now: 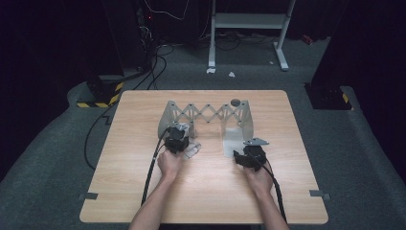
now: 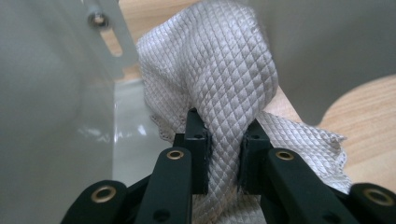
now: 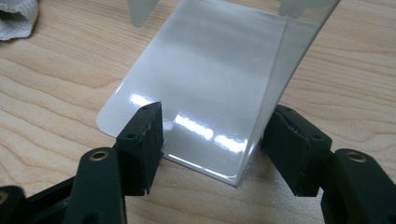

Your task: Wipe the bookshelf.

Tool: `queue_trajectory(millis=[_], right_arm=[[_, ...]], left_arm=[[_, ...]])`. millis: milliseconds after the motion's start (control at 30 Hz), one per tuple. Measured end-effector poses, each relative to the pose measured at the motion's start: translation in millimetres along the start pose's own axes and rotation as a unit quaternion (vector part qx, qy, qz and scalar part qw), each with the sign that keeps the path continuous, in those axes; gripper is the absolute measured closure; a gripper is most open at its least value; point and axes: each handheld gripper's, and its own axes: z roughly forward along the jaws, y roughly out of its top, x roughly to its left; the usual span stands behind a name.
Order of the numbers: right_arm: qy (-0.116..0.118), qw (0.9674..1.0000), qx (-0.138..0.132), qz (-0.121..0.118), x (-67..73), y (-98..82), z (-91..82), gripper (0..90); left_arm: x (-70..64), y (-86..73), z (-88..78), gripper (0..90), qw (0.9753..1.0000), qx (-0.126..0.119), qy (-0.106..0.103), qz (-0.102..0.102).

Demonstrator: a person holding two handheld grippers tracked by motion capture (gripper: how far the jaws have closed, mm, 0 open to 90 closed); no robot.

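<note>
Two grippers are working at a grey folding rack on a wooden table.

From above, the left gripper (image 1: 178, 140) is sitting by the rack (image 1: 206, 115), the right gripper (image 1: 249, 155) by its flat foot. Up close, the left one is squeezing a white cloth (image 2: 224, 74) tight between its jaws. The right one is standing wide open, the shiny foot plate (image 3: 205, 88) lying between its jaws, untouched.
</note>
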Motion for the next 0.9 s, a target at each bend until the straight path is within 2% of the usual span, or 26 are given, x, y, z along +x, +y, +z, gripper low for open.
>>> queue_trajectory(millis=[33, 67, 100, 167, 333, 467, 633, 733, 800, 900], right_arm=[[0.0, 1.0, 0.0, 0.0, 0.0, 0.0, 0.0, 38.2], [0.0, 1.0, 0.0, 0.0, 0.0, 0.0, 0.0, 38.2], [0.0, 1.0, 0.0, 0.0, 0.0, 0.0, 0.0, 38.2], [0.0, 1.0, 0.0, 0.0, 0.0, 0.0, 0.0, 38.2], [-0.001, 1.0, 0.0, 0.0, 0.3, -0.2, -0.2, 38.2], [-0.001, 1.0, 0.0, 0.0, 0.4, -0.1, -0.1, 38.1], [0.0, 1.0, 0.0, 0.001, 0.3, -0.1, -0.1, 38.1], [-0.001, 1.0, 0.0, 0.0, 0.2, -0.1, -0.1, 38.1], [-0.001, 1.0, 0.0, 0.001, 0.4, 0.1, 0.1, 37.9], [-0.001, 1.0, 0.0, 0.0, 0.5, 0.1, 0.2, 37.8]], left_arm=[[-0.9, 0.7, 1.2, 77.6, 0.9998, 0.004, 0.016, 0.01], [-0.9, 0.7, 1.2, 77.6, 0.9998, 0.004, 0.016, 0.01], [-2.1, 1.7, 3.0, 77.7, 0.9991, 0.01, 0.036, 0.021], [-2.2, 4.1, 4.2, 77.8, 0.9986, 0.015, 0.047, 0.02], [8.0, 5.2, 4.8, 77.8, 0.9984, 0.019, 0.053, 0.003], [10.3, 5.8, 4.8, 77.7, 0.9984, 0.022, 0.053, 0.006], [7.4, 10.1, 9.2, 77.6, 0.9995, 0.015, 0.027, -0.001], [7.3, 10.9, 10.2, 77.5, 0.9997, 0.013, 0.022, -0.006], [4.4, 16.3, 12.6, 77.5, 0.9994, 0.017, 0.028, 0.008], [3.7, 23.8, 9.3, 77.5, 0.9997, 0.013, 0.016, 0.011]])
